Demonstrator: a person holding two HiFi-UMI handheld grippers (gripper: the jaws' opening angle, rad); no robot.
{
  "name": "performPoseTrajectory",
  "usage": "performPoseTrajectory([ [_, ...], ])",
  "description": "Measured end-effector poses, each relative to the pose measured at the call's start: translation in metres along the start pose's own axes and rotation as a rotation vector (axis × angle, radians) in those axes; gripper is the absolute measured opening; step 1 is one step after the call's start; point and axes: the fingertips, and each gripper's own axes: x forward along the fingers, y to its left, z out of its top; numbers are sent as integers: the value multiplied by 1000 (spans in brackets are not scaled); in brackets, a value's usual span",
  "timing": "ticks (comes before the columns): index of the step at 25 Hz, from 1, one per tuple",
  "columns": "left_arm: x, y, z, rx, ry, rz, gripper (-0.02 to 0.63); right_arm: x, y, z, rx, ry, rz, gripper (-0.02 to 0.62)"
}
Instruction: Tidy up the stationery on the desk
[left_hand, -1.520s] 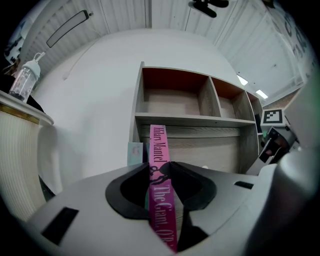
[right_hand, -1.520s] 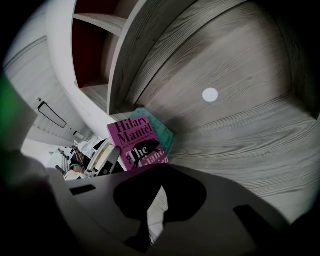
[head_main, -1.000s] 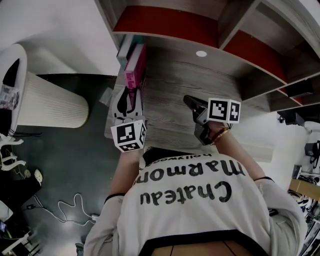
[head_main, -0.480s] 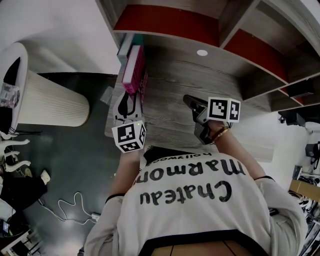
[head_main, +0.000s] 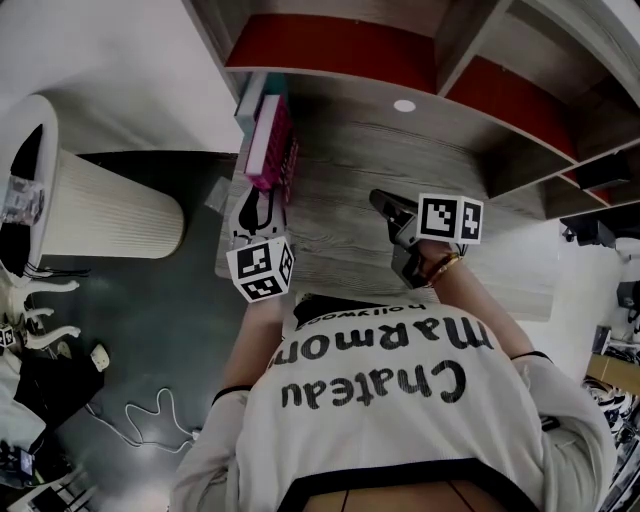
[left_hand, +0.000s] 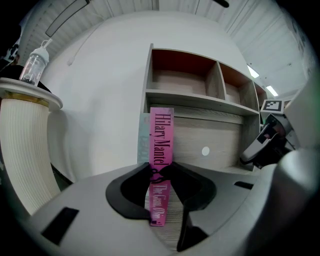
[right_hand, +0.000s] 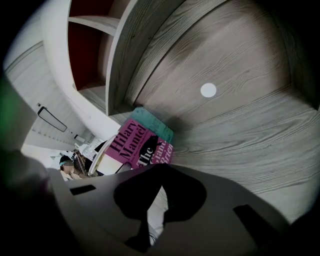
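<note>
A pink paperback (head_main: 268, 140) stands upright at the desk's left edge, its spine (left_hand: 161, 145) facing my left gripper (left_hand: 160, 172), which is shut on it low down. The book's lower end is at the desk top; I cannot tell whether it touches. A teal book (left_hand: 144, 140) stands just behind it, against the shelf unit's left side. In the head view my left gripper (head_main: 262, 205) is at the desk's left edge. My right gripper (head_main: 380, 202) hovers over the middle of the desk, shut and holding nothing. Its view shows both the pink book (right_hand: 135, 145) and the teal book (right_hand: 152, 121) ahead.
The wooden desk (head_main: 350, 170) has a small white round disc (head_main: 404, 105) near the back. Shelf compartments with red backs (head_main: 330, 50) rise behind it. A white ribbed bin (head_main: 100, 210) stands on the floor at the left, with a cable (head_main: 140, 410) nearby.
My left gripper has lowered the pink book slightly towards the desk. The right gripper has stayed where it was.
</note>
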Motion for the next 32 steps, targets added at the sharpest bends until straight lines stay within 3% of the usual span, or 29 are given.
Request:
performPoseTrajectory([
  [32,36,10,6,8,71,-28,141,-19,-9,14,79,-137,-30,14],
])
